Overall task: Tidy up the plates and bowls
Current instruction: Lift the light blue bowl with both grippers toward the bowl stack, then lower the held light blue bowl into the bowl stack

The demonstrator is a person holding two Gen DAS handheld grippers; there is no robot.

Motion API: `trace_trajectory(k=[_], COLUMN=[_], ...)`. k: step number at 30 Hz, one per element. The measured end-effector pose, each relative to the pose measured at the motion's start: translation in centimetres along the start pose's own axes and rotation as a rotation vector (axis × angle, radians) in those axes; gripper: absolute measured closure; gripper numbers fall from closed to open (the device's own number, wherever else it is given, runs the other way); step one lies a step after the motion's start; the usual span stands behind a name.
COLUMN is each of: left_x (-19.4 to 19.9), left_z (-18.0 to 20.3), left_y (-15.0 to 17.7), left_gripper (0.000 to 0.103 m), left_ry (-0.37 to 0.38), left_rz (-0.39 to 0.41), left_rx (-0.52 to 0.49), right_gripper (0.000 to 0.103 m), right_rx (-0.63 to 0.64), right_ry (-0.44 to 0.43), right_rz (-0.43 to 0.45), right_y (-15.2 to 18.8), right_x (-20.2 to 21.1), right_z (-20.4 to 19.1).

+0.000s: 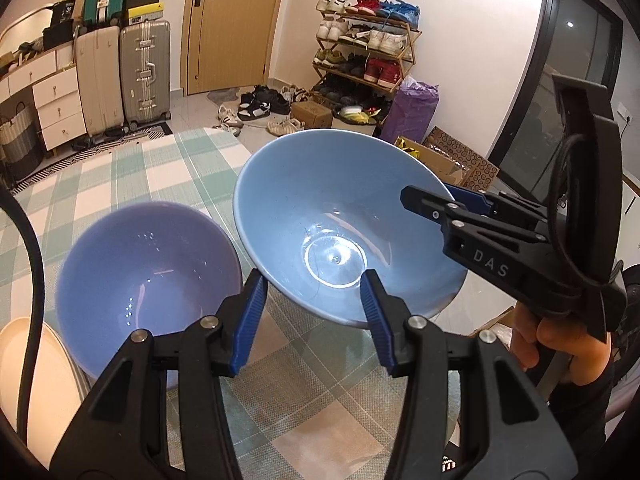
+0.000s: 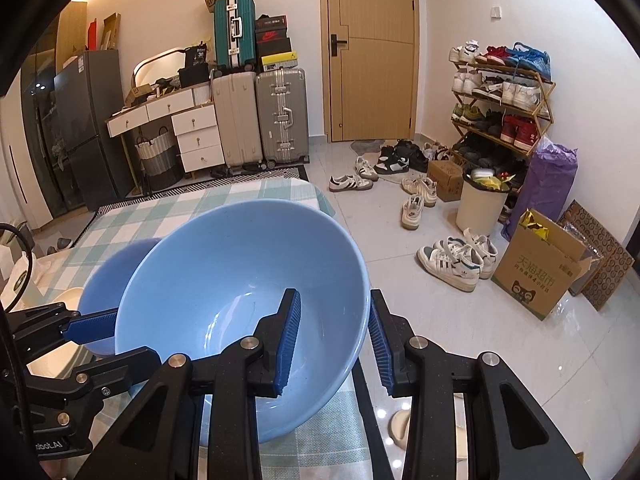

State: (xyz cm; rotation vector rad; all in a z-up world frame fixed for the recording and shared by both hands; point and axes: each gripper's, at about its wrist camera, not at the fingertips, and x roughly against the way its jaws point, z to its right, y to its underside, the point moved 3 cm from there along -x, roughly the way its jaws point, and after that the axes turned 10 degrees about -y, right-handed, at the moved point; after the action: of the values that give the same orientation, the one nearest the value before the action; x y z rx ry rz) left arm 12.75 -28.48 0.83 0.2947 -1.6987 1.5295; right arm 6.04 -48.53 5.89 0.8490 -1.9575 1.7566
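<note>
A large light-blue bowl (image 1: 340, 216) hangs tilted above the checked tablecloth (image 1: 168, 168). My right gripper (image 1: 436, 200) holds it by the right rim, one finger inside and one outside; in the right wrist view the gripper (image 2: 336, 340) straddles the rim of the bowl (image 2: 240, 280). A smaller purple-blue bowl (image 1: 144, 276) sits on the table to its left, partly hidden behind the big bowl in the right wrist view (image 2: 108, 280). My left gripper (image 1: 312, 320) is open and empty, just in front of and below the big bowl.
A cream plate (image 1: 36, 380) lies at the table's left edge. The table's right edge runs close under the big bowl. Past the table are suitcases (image 2: 260, 116), a shoe rack (image 2: 500, 100), loose shoes, a bin (image 2: 480, 204) and a cardboard box (image 2: 536, 272).
</note>
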Motion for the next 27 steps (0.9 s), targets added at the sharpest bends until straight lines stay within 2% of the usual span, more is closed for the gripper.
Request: trace_trajectory(k=[5,15,27], left_x=[2.2,6.8,11.2], left_z=[-0.4,-3.0,-9.1], left_y=[-0.6,-0.9,-0.7], left_gripper=[0.058,0.058,0.058], left_ry=[0.001,-0.045,-0.159], left_rz=[0.037,0.119,0.184], left_rx=[0.001,0.032,0.095], right_gripper=[0.068,0.068,0.068], right_rx=[0.004,0.029,0.087], right_ry=[-0.001,-0.027,-0.112], right_rz=[0.034,0.093,0.103], right_y=[-1.1,-3.4,-5.5], right_x=[1.5,3.3,1.6], right_z=[-1.1,-5.0,-11.4])
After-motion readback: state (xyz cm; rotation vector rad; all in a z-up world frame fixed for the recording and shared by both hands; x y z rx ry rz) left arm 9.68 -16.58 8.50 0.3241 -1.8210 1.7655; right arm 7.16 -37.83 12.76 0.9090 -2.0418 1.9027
